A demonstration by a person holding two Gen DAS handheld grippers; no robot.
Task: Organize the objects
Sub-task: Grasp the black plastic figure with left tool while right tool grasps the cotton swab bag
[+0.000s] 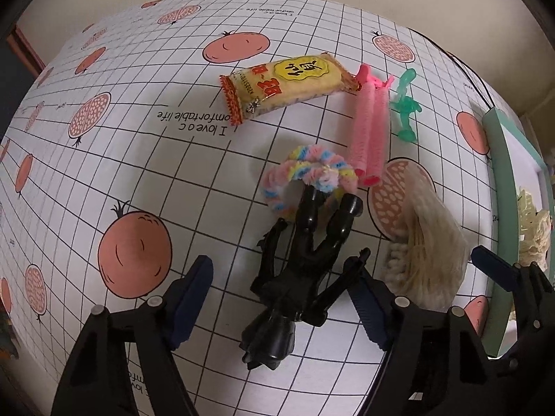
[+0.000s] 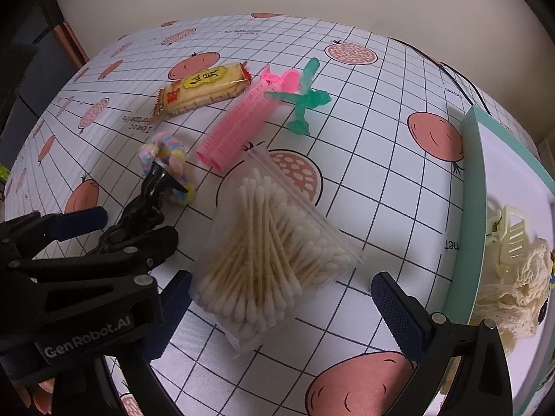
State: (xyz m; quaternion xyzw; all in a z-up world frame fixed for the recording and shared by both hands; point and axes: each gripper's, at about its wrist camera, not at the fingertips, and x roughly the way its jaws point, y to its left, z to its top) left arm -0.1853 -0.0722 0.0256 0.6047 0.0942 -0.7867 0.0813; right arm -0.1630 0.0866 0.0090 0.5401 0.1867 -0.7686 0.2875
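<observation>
One black figure [image 1: 295,277] between wide-open left tongs [image 1: 281,298], one swab bag [image 2: 274,253] between wide-open right tongs [image 2: 281,308].

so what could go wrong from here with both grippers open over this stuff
1. The black figure's legs reach into the pastel scrunchie, so lifting it with the left gripper may drag the scrunchie along.
2. The cotton swab bag looks slick and loosely filled; the right gripper could pinch only plastic and let it slip.
3. The two grippers sit close together, so they might collide.
</observation>
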